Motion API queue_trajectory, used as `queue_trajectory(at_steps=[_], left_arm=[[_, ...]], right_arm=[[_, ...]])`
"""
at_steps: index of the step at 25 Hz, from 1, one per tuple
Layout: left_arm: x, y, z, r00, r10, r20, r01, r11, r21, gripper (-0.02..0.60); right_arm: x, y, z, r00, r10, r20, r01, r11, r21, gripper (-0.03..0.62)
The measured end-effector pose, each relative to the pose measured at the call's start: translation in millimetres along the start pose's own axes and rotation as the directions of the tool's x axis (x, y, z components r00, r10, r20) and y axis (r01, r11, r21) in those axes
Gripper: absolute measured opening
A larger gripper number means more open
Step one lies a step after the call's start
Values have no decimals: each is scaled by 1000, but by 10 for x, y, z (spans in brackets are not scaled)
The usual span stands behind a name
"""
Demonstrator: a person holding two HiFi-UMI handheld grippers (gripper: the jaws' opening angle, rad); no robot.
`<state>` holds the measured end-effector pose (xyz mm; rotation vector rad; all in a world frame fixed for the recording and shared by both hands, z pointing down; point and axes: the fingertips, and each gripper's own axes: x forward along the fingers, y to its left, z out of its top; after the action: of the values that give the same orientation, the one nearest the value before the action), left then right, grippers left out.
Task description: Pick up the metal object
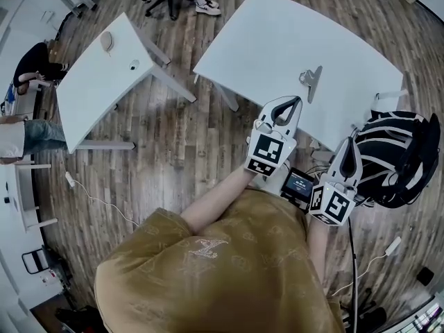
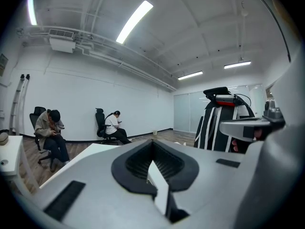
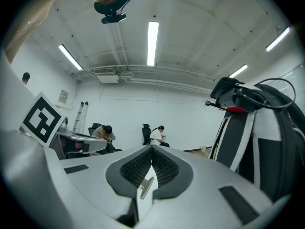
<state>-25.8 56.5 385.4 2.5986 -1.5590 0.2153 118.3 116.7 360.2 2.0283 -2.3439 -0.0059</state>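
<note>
Tan-shirted person's left tool (image 1: 297,101) and right tool (image 1: 352,142), both closed on nothing, hover near the white counter (image 1: 277,40), apparently lining up on the silver metal clip (image 1: 311,80).

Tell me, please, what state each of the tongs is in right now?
Left tongs: closed, holding nothing.
Right tongs: closed, holding nothing; the clip lies on the table.

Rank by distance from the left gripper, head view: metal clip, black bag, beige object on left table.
1. metal clip, on the white table just ahead of the left gripper.
2. black bag, to the right.
3. beige object, on the far-left table.
</note>
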Motion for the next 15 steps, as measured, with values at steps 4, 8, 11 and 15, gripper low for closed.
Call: queue_trajectory(at_steps=[4, 8, 11, 15], left_arm=[[82, 34, -11, 1000, -7, -7, 7, 1000, -4, 6], [213, 76, 4, 1000, -9, -8, 9, 1000, -4, 6], [333, 140, 40, 1000, -12, -3, 12, 1000, -7, 6], [510, 283, 44, 1000, 5, -15, -6, 1000, -15, 6]], right_arm=[[96, -2, 12, 1000, 10, 7, -10, 1000, 3, 8], [220, -45, 11, 1000, 10, 6, -10, 1000, 2, 8], [365, -86, -1, 1000, 11, 7, -11, 1000, 6, 8], [604, -119, -12, 1000, 21, 10, -21, 1000, 17, 8]])
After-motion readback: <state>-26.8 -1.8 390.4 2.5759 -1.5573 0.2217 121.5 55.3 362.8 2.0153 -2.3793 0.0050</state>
